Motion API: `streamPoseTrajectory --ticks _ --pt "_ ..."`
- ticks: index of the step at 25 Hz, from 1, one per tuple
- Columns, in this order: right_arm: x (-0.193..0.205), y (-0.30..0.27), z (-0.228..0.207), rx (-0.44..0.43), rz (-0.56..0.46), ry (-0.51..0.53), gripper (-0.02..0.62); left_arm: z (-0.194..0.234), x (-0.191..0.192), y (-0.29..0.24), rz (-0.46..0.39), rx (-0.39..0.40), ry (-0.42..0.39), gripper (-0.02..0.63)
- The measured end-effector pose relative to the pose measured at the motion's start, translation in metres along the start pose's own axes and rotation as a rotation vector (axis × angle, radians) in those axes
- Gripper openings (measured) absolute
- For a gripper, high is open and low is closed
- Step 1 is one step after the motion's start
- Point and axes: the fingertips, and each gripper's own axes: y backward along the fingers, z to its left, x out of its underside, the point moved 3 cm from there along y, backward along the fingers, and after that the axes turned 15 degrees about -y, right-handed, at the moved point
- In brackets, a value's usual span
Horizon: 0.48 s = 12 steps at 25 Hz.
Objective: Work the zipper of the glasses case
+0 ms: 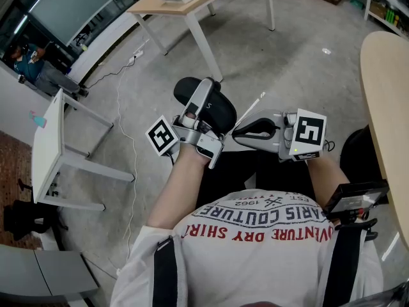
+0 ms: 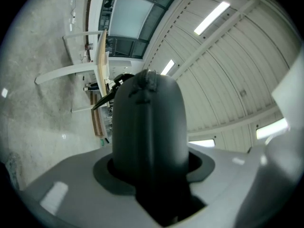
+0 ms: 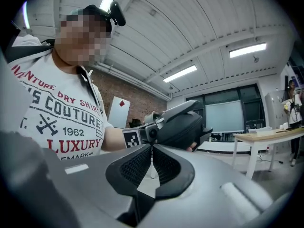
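The left gripper point(image 1: 199, 110) has its jaws clamped across the body of the black glasses case point(image 1: 223, 110). In the left gripper view the dark rounded shell stands upright and fills the gap between them. The case is held in the air over the person's lap, above the floor and well apart from any worktop.

From the case's right end a thin white cord point(image 1: 250, 109) leads towards the right gripper point(image 1: 238, 131), and it looks tied to the zipper pull, though the pull itself is too small to make out. The right gripper's jaws are almost pressed together, and the cord runs through the narrow slit at their tips, apparently pinched there (only lightly, I would judge).

The case looks light and semi-rigid: a moulded shell with a matt, cloth-like skin, so it should keep its shape under a firm clamp and not slide. The broad middle, where it is held now, seems the right place to grip it. The cord is the awkward part, being limp, thin and liable to slip out of a loose pinch. It is best gripped close to the pull and drawn along the line of the zipper, not away from the shell.
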Motion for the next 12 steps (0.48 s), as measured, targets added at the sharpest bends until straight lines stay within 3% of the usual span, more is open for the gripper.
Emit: streamPoseTrajectory --ticks 2,4,9,12 --pt "0.002 0.003 -0.006 0.038 -0.008 -0.027 0.014 -0.004 -0.004 0.002 0.017 -0.007 -0.101 0.247" --pt "0.004 0.009 -0.016 0.092 -0.02 -0.054 0.012 -0.008 -0.006 0.007 0.058 -0.029 -0.252 0.247" --pt "-0.002 0.034 -0.049 0.307 -0.068 -0.112 -0.006 -0.008 -0.004 0.026 0.28 -0.148 -0.827 0.247" --pt "-0.002 0.047 -0.064 0.397 -0.078 -0.148 -0.006 0.008 0.008 0.037 0.447 -0.254 -1.097 0.248"
